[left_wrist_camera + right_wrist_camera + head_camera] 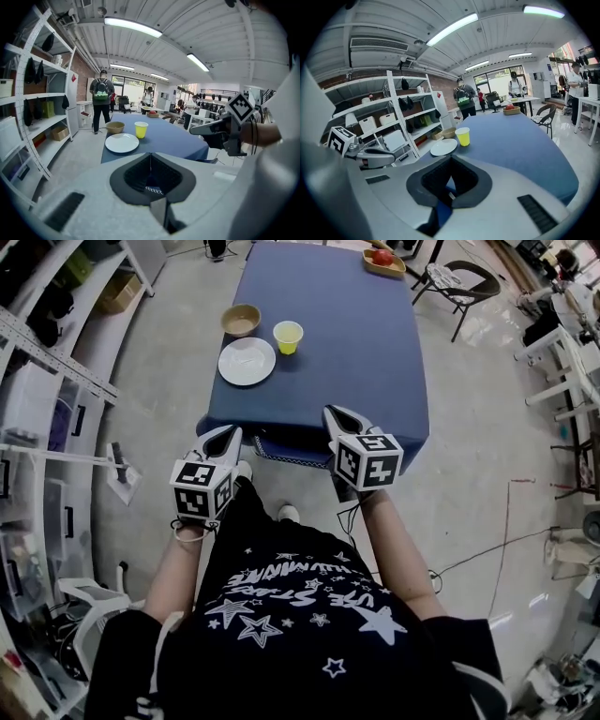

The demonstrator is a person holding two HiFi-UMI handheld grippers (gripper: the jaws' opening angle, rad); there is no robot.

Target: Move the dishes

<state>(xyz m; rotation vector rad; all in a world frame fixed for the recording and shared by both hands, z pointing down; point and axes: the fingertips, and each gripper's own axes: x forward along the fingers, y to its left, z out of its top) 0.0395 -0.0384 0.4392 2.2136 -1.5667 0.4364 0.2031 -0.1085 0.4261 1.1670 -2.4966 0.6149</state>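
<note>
A white plate (247,361), a tan bowl (241,321) and a yellow cup (288,337) stand close together on the left half of a table with a blue cloth (356,343). The left gripper view has the plate (122,142), bowl (115,127) and cup (140,129) ahead of the jaws. My left gripper (230,431) and right gripper (336,412) hover side by side just short of the table's near edge. Both are shut and hold nothing. In the right gripper view the cup (462,136) and plate (443,147) lie ahead to the left.
A wooden basket with red fruit (384,261) sits at the table's far right corner. Metal shelving (47,381) runs along the left, and a chair (464,282) stands at the far right. A person with a backpack (101,101) stands beyond the table.
</note>
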